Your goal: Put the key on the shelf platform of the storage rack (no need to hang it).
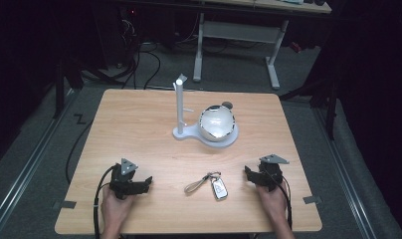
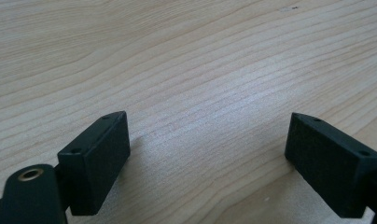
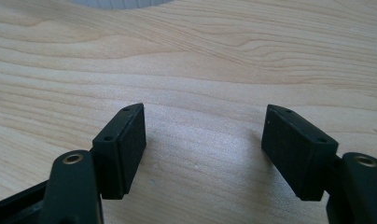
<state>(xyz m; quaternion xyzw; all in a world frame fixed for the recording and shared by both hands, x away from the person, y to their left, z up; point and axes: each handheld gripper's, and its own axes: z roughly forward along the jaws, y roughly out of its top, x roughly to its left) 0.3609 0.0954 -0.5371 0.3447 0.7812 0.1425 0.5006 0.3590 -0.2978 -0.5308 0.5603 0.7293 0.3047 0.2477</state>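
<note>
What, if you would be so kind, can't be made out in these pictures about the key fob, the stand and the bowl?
- Key fob, high view: its buttons and markings are too small to read.
- Shiny bowl, high view: glare hides whether anything lies inside.
- Dark round thing behind the bowl: mostly hidden by it.
- White stand: in the right gripper view its base is cut off by the top edge.

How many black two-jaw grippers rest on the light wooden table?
2. The left black two-jaw gripper sits near the table's front left; the right black two-jaw gripper sits front right, beside the key fob.
</note>
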